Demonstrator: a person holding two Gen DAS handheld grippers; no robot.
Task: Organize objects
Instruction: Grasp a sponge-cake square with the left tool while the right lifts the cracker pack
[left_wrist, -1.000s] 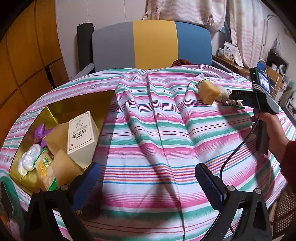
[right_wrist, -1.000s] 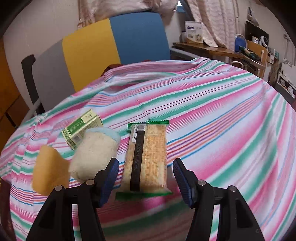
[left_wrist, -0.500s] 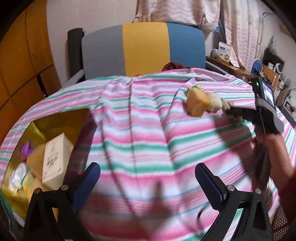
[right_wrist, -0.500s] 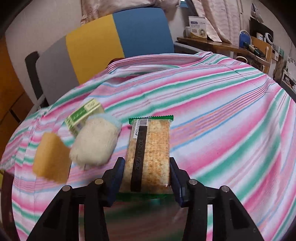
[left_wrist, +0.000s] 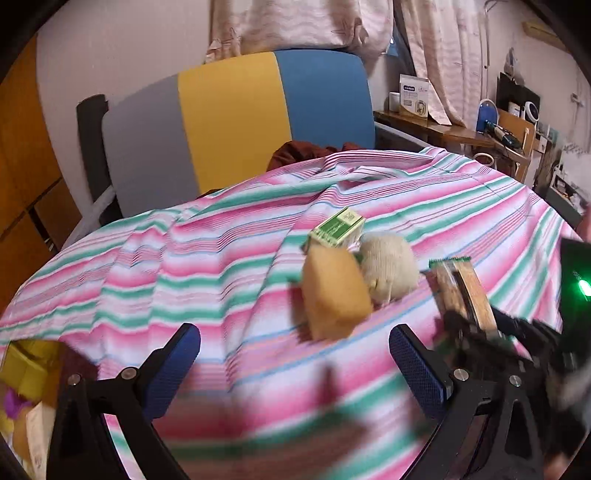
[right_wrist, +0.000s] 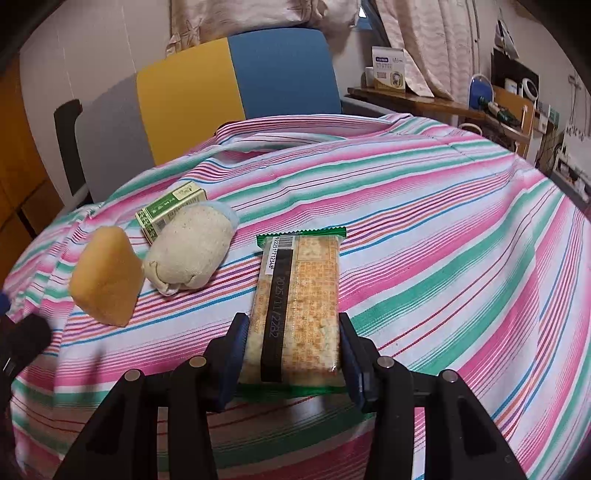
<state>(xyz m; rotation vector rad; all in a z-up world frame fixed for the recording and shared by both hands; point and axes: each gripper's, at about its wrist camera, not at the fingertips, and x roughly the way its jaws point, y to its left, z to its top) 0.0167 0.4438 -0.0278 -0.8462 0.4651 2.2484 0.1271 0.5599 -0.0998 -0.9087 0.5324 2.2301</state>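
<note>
One cracker packet (right_wrist: 297, 306), a flat oblong in clear film with green crimped ends, lies at lower centre of the right wrist view. Its long axis runs up the frame, away from the camera; the barcoded end points toward the upper frame and a black printed band runs lengthwise along its left half. The right gripper (right_wrist: 291, 354) is clenched on the packet's near end, one blue pad pressed against each long edge. The packet lies on a striped cloth (right_wrist: 424, 206), woven in pink, green and white bands.

To the packet's left, in the middle left of the frame, sit three further items: one off-white knitted pouch (right_wrist: 190, 251), rounded and soft, with a pale blue rim; one small green-and-cream carton (right_wrist: 168, 210), rectangular, touching the pouch's far side; one orange-yellow sponge block (right_wrist: 107, 275), matte, just beside the pouch.

In the left wrist view, the left gripper (left_wrist: 295, 354) at the lower frame is released, its two blue textured pads wide apart with nothing between them. A chair back (left_wrist: 236, 122) in three panels, grey, yellow and blue, fills the upper centre.
</note>
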